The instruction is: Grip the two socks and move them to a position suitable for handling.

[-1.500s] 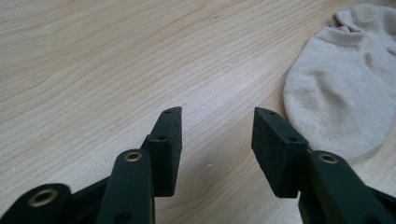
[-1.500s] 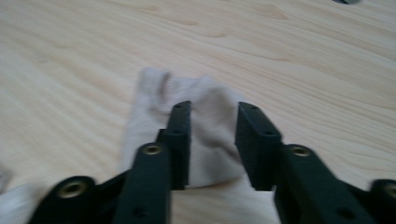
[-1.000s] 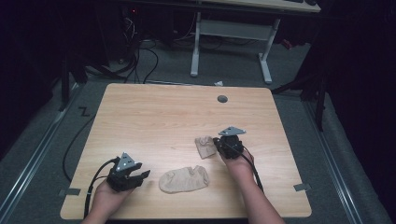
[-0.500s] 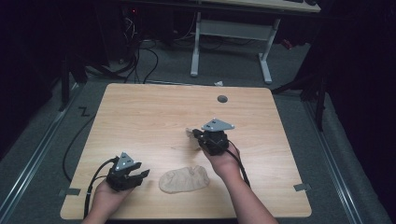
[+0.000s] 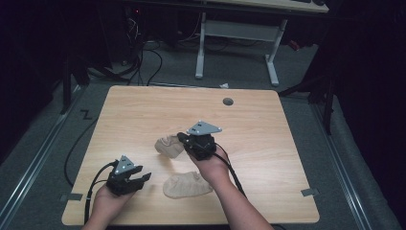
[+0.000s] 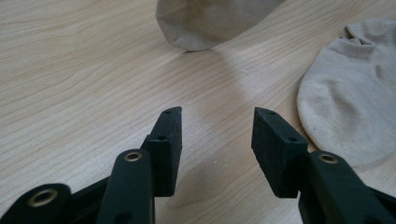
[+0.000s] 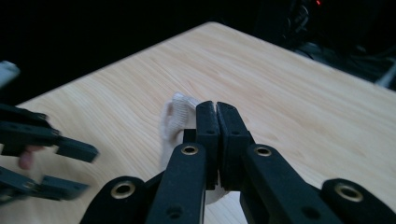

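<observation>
Right gripper (image 5: 184,139), high view: held over the middle of the table (image 5: 143,110), its jaws pressed together on a beige sock (image 5: 168,146) that hangs from them just above the wood. In the right gripper view the two black jaws meet with no gap, and a ribbed edge of the held sock (image 7: 175,116) sticks out to their left (the rest of the fabric is hidden behind the jaws). A grey three-cornered plate (image 5: 204,128) sits on top of this gripper, and a cable trails back along the person's right forearm.

Left gripper (image 5: 143,178), high view: near the front-left corner of the table, jaws apart and pointing toward the table's middle, nothing between them. The left gripper view shows the same gap (image 6: 217,126) over bare wood grain.

Second beige sock (image 5: 186,184): lies flat near the table's front edge, between the two hands and just beside the right wrist. In the left gripper view it lies to the right of the open jaws (image 6: 350,107), with the toe of the held sock (image 6: 210,23) farther off at the top.

A round cable hole (image 5: 228,101) lies near the far edge of the table.
</observation>
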Tool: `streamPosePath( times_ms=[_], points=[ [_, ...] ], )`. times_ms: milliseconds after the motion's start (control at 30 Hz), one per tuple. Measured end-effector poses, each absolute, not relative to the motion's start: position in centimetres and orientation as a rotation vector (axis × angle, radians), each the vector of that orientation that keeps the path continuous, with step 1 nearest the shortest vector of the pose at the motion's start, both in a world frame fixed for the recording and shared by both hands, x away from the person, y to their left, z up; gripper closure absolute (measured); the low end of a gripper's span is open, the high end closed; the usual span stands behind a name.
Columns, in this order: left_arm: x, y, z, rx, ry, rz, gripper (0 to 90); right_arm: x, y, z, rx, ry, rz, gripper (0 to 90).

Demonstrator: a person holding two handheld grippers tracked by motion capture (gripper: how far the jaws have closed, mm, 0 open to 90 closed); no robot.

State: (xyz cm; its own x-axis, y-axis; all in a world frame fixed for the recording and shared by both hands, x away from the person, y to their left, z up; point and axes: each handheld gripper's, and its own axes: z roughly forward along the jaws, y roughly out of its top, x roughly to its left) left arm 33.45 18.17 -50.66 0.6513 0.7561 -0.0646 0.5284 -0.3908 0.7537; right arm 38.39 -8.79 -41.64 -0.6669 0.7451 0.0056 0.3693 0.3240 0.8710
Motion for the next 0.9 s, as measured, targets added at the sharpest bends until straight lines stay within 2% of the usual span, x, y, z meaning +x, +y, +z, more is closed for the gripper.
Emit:
streamPosePath(
  times_ms=[400,567,767,900],
  points=[
    [33.5,17.4,-51.1,2.117,0.981,0.369,53.5,40.1,-16.9,-47.4,1.312,2.106,1.148,88.7],
    [33.7,16.8,-51.4,2.142,0.968,0.369,53.5,40.2,-18.7,-48.6,1.369,2.09,1.135,88.8],
    [33.8,16.6,-51.4,2.143,0.971,0.372,53.5,39.2,-16.8,-47.0,1.269,2.12,1.209,88.9],
    [33.7,16.8,-51.3,2.131,0.976,0.373,53.7,38.3,-13.4,-44.6,1.138,2.152,1.284,88.9]
  ],
)
